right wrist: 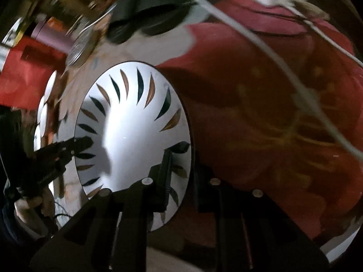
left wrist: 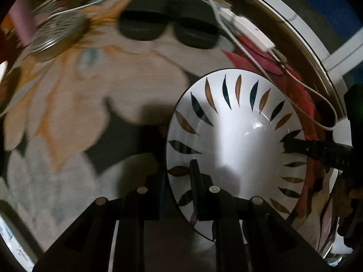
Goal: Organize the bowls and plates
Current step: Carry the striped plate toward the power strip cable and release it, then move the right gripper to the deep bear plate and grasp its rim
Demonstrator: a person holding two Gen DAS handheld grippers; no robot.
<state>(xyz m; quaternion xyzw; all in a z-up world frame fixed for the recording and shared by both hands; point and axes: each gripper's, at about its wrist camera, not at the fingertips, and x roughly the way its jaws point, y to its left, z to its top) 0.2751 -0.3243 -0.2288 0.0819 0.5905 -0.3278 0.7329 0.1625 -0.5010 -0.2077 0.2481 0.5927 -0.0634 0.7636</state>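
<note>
A white plate (left wrist: 236, 140) with dark and brown leaf marks round its rim is held tilted above a flowered rug. My left gripper (left wrist: 179, 179) is shut on the plate's left rim, one finger (left wrist: 195, 181) on its face. The right gripper's finger (left wrist: 317, 149) reaches onto the plate's right rim. In the right wrist view the same plate (right wrist: 133, 140) fills the middle. My right gripper (right wrist: 181, 170) is shut on its right rim, one finger (right wrist: 166, 170) on the face. The left gripper (right wrist: 61, 151) grips the opposite rim.
A pair of black slippers (left wrist: 168, 27) lies on the rug (left wrist: 68, 117) at the back. A white power strip (left wrist: 247, 29) and its cable (left wrist: 317, 93) run along the right. A round metal grille object (left wrist: 56, 34) lies back left. A red box (right wrist: 25, 77) stands at left.
</note>
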